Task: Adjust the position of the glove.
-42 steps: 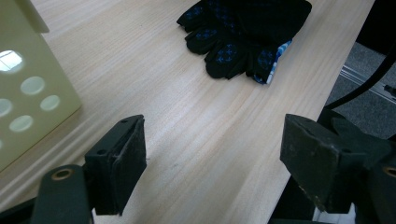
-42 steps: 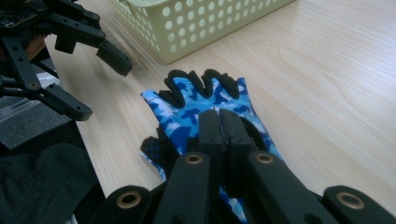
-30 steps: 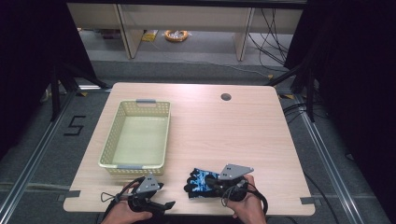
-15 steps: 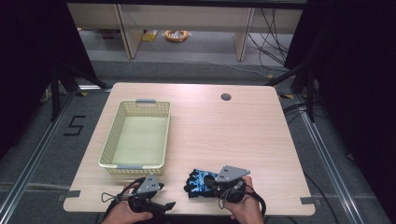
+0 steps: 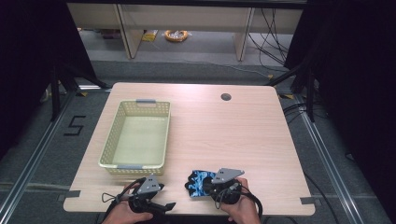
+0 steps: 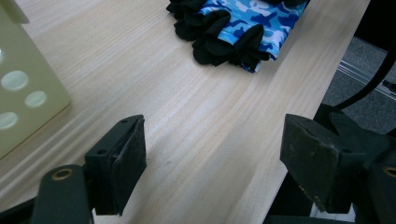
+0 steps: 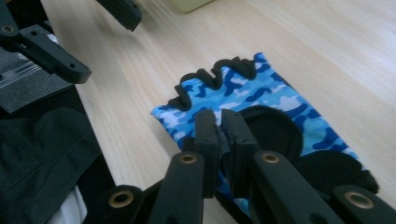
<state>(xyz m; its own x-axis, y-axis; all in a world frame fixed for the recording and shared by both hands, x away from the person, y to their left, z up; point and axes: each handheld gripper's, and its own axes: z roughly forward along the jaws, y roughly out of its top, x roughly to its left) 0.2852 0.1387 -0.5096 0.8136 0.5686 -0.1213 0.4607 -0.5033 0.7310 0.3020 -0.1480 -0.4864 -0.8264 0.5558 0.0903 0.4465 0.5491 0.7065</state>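
At the table's (image 5: 243, 126) near edge, the right gripper (image 7: 220, 128) has its jaws pinched together on the blue camouflage glove (image 7: 266, 100), which lies flat on the pale wood just right of the edge's middle. Beside it, toward the near left corner, the left gripper (image 6: 212, 154) hovers over bare wood with its jaws wide apart. Farther back along the left edge stands a yellow-green basket (image 5: 109, 142), nothing in it. Beyond the far edge lies grey floor (image 5: 196, 56) with cables.
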